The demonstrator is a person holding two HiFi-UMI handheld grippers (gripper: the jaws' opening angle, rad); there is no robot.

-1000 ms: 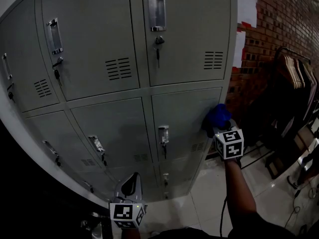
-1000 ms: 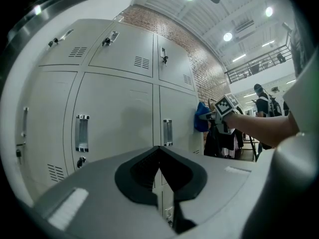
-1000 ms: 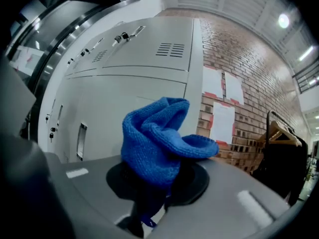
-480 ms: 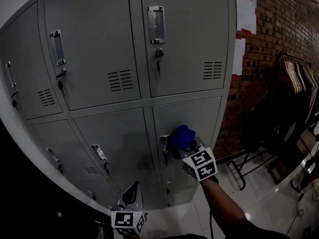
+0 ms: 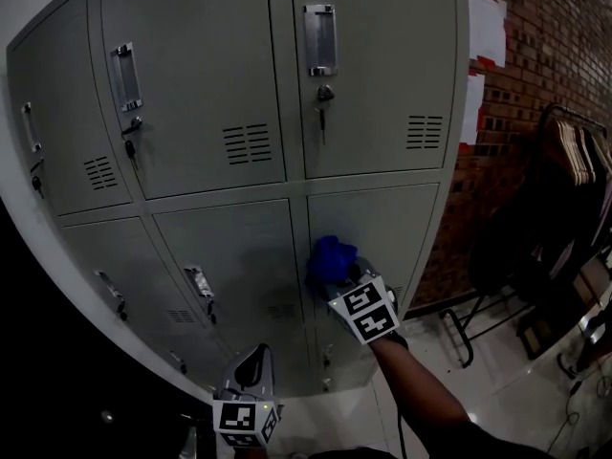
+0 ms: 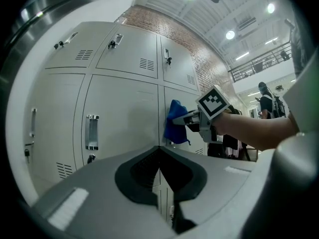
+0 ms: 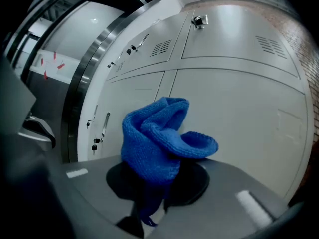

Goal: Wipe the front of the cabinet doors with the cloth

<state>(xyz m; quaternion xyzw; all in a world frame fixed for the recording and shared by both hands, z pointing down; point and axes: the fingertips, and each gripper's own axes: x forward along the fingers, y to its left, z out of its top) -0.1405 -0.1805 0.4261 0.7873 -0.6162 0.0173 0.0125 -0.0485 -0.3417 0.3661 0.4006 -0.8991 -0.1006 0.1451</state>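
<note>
Presently clamping cloth (image 5: 328,254) in right gripper (image 5: 338,273) against door (image 5: 402,223) near its left edge, dead ahead of jaws, with left gripper (image 5: 251,365) closed, empty, lower and farther off.

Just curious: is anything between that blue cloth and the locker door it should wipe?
Nothing visible. The right gripper holds the blue cloth against the left edge of the lower door.
</note>
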